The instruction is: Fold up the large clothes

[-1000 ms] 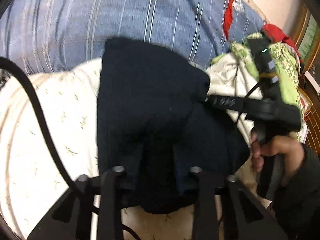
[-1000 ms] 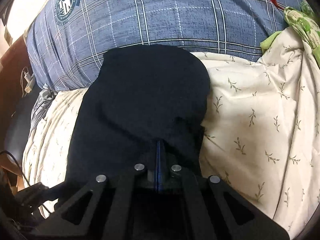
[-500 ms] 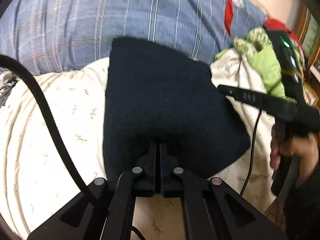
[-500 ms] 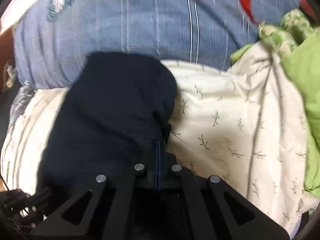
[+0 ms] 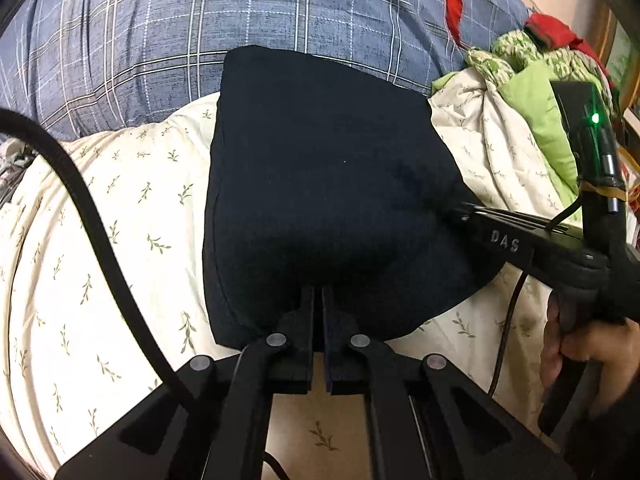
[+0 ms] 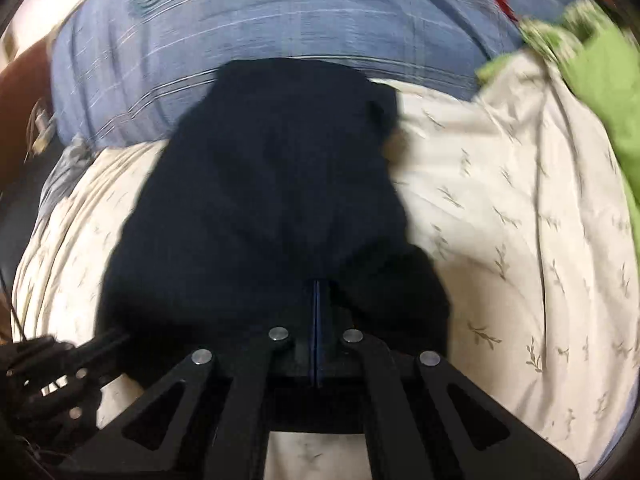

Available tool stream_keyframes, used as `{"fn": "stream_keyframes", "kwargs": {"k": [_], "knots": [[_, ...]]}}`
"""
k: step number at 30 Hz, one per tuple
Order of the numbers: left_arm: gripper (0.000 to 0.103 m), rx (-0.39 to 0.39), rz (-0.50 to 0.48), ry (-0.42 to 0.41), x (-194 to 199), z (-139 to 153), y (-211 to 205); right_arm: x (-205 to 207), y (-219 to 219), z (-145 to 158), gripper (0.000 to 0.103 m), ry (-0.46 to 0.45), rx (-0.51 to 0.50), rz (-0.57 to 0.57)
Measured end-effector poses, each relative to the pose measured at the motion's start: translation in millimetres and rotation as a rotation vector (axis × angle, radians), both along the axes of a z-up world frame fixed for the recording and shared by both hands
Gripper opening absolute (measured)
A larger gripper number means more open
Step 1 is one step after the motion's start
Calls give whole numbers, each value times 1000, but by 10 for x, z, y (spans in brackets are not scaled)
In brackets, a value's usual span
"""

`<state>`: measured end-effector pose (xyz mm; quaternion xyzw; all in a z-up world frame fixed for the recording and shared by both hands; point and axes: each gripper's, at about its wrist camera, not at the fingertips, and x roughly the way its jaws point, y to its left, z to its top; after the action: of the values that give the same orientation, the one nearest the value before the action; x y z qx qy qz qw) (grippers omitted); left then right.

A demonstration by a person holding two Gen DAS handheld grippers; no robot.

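Observation:
A dark navy garment (image 5: pixel 320 168) lies folded into a rough rectangle on the cream leaf-print sheet (image 5: pixel 120 220). My left gripper (image 5: pixel 318 290) is shut on the garment's near edge, with the cloth bunched around its fingertips. My right gripper (image 5: pixel 466 210) comes in from the right, held by a hand (image 5: pixel 580 344), with its tip at the garment's right edge. In the blurred right wrist view the right gripper (image 6: pixel 316 282) is shut, with the garment (image 6: pixel 272 200) pinched at its near right corner. The left gripper (image 6: pixel 100 340) shows at the lower left.
A blue plaid quilt (image 5: pixel 280 12) lies along the far side, touching the garment's far edge. A pile of green clothes (image 5: pixel 532 112) and a red cloth (image 5: pixel 552 28) sit at the right. A thick black cable (image 5: pixel 80 200) arcs across the left of the left wrist view.
My left gripper went from open around the garment's near edge to shut on it. The right gripper moved to the right with its corner, spreading the garment wider and flatter.

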<state>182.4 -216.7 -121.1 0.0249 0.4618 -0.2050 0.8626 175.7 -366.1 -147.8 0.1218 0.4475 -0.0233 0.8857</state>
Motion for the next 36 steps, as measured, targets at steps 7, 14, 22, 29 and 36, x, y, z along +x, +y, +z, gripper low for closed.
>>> {"fn": "stream_keyframes", "kwargs": {"k": [7,14,22,29,36], "knots": [[5,-9,44,-34,-158,290,105,-281,166,400,0,-67,-74,4],[7,10,109,-87,-222,474,300,-453,428,659,0,-114,-106,17],[44,38,126,-60,-90,377,373,-415,637,564,3,-102,-129,-3],[82,37,165,-105,-117,474,460,-483,646,596,65,-118,-126,-82],[89,27,196,-99,-106,475,556,-521,668,644,79,-128,-143,-113]]}}
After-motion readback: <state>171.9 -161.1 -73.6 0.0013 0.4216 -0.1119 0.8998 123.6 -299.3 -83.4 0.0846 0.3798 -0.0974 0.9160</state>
